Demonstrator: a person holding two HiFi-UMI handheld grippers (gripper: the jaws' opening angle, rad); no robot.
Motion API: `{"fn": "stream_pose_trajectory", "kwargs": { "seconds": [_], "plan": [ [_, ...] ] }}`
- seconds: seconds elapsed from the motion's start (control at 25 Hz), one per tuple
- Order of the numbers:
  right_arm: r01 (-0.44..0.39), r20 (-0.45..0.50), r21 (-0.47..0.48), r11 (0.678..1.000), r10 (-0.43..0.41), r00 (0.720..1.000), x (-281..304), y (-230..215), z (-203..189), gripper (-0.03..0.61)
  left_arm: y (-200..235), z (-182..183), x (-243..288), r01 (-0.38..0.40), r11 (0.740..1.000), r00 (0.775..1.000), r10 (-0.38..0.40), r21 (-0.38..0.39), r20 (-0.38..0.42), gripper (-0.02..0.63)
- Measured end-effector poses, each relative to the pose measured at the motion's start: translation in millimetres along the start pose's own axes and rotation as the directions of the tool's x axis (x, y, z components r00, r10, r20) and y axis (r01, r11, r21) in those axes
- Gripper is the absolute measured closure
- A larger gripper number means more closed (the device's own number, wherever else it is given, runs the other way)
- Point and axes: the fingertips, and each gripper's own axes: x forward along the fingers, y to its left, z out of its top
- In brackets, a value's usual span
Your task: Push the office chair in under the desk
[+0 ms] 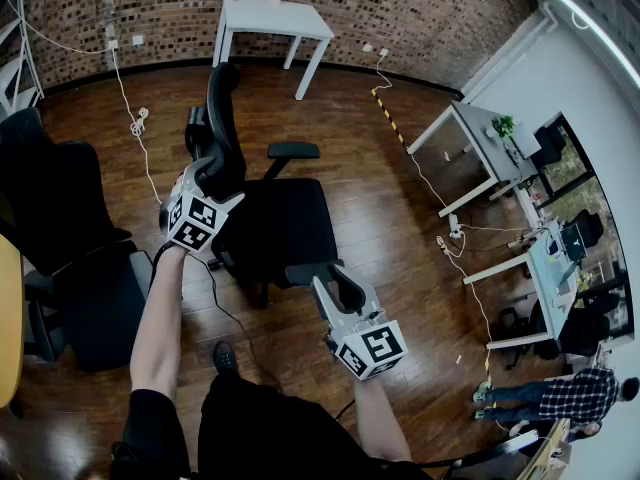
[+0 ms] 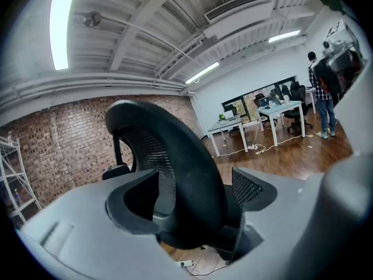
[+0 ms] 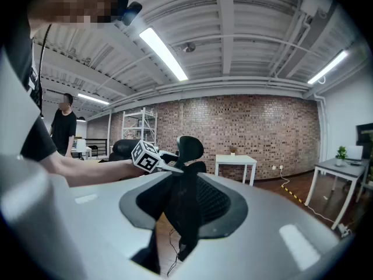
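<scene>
A black office chair (image 1: pixel 285 218) stands on the wood floor, its backrest (image 1: pixel 222 108) toward the left. Beyond it, a white desk (image 1: pixel 275 18) stands against the brick wall. My left gripper (image 1: pixel 212 173) is shut on the backrest's edge, and in the left gripper view the curved black backrest (image 2: pixel 175 168) fills the gap between the jaws of the left gripper (image 2: pixel 192 197). My right gripper (image 1: pixel 335 286) is shut on the chair's near armrest (image 1: pixel 308 270). In the right gripper view the dark armrest (image 3: pixel 182 214) is pinched between the pads, and the white desk (image 3: pixel 235 159) shows ahead.
Another black chair (image 1: pixel 70 258) stands close on the left beside a yellow table edge (image 1: pixel 8 318). White desks (image 1: pixel 480 138) line the right side, with cables (image 1: pixel 135 123) trailing over the floor. A person (image 1: pixel 560 398) stands at the lower right.
</scene>
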Motion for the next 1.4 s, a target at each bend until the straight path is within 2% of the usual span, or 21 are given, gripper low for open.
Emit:
{"fn": "stream_pose_trajectory", "kwargs": {
  "seconds": [0.12, 0.24, 0.4, 0.56, 0.72, 0.84, 1.08, 1.2, 1.32, 1.4],
  "plan": [
    [0.031, -0.01, -0.005, 1.0, -0.031, 0.999, 43.3, -17.9, -1.3, 0.451, 27.4, -8.7, 29.2, -0.007, 0.997, 1.0, 0.008, 0.078, -0.004, 0.125],
    [0.053, -0.026, -0.007, 0.999, -0.053, 0.998, 60.2, -36.6, -13.0, 0.451, 27.8, -15.8, 42.0, -0.037, 0.986, 0.999, 0.041, 0.165, -0.019, 0.102],
    [0.077, -0.031, 0.008, 0.997, -0.077, 0.997, 58.6, -60.2, -24.8, 0.453, 0.4, -16.6, 50.6, 0.012, 0.988, 0.999, -0.007, 0.154, -0.032, 0.097],
    [0.08, -0.01, 0.02, 0.997, -0.08, 0.997, 47.8, -78.3, -29.5, 0.453, -48.0, -12.8, 60.7, 0.015, 0.987, 0.999, -0.01, 0.163, -0.031, 0.055],
    [0.056, 0.014, 0.025, 0.998, -0.056, 0.998, 28.1, -63.4, -15.7, 0.453, -97.4, 4.3, 39.7, -0.019, 0.987, 0.999, 0.026, 0.162, -0.041, 0.018],
    [0.045, 0.034, 0.033, 0.998, -0.046, 0.998, 0.8, -60.5, -11.8, 0.453, -145.3, 20.4, 27.5, -0.043, 0.985, 0.998, 0.052, 0.168, -0.047, 0.018],
    [0.04, 0.071, 0.057, 0.998, -0.044, 0.997, -59.2, -71.4, -1.7, 0.454, -249.0, 65.3, 14.3, -0.029, 0.979, 0.997, 0.042, 0.203, -0.063, 0.018],
    [0.043, 0.084, 0.073, 0.996, -0.049, 0.995, -83.0, -80.2, -9.2, 0.454, -304.3, 77.1, 18.6, 0.0, 0.975, 0.998, 0.013, 0.221, -0.055, 0.018],
    [0.05, 0.099, 0.088, 0.995, -0.059, 0.993, -104.8, -100.1, -5.9, 0.454, -351.3, 98.4, 26.7, 0.076, 0.949, 0.997, -0.065, 0.305, -0.048, 0.024],
    [0.058, 0.104, 0.099, 0.993, -0.069, 0.992, -117.9, -116.7, -0.9, 0.454, -378.7, 121.3, 20.3, 0.133, 0.931, 0.99, -0.144, 0.34, 0.007, 0.114]
  ]
}}
